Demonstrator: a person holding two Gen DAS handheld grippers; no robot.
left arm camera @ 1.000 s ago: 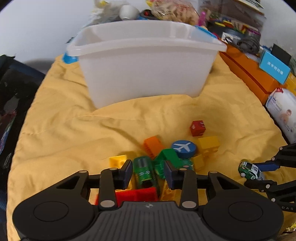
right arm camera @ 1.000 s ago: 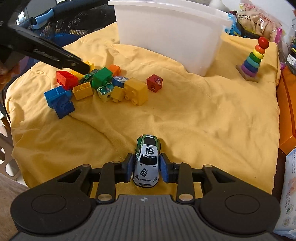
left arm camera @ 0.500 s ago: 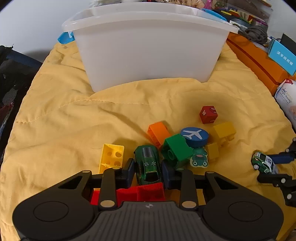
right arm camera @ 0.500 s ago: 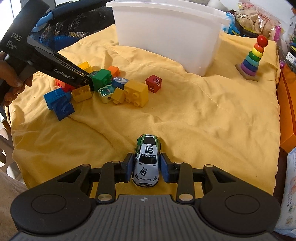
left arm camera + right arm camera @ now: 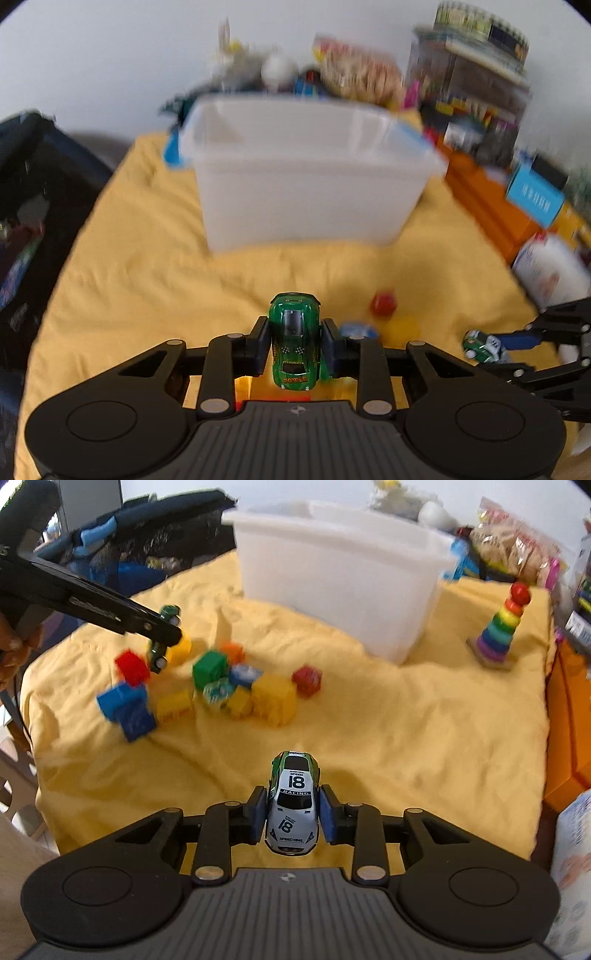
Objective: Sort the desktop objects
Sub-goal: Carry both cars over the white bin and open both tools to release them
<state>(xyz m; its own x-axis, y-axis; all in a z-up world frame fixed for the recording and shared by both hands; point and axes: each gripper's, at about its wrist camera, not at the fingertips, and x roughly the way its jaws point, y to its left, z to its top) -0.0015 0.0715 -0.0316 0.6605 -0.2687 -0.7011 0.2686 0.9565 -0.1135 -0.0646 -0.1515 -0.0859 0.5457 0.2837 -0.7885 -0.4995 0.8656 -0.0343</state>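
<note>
My left gripper holds a green toy car lifted above the yellow cloth; its jaws are closing, with the pads pressed on the car's sides. The right wrist view shows that car hanging over the pile of coloured blocks. My right gripper has a white racing car numbered 18 between its pads, low over the cloth; its jaws are closing on it too. A white plastic bin stands behind, its inside partly visible.
A red cube lies beside the blocks. A rainbow ring stacker stands right of the bin. Orange boxes, a wipes pack and clutter line the right and back. A dark bag sits at the left.
The left gripper shut on the green car and lifted it out of the block pile; the view tilted up toward the bin. The right gripper stayed put around the white car.
</note>
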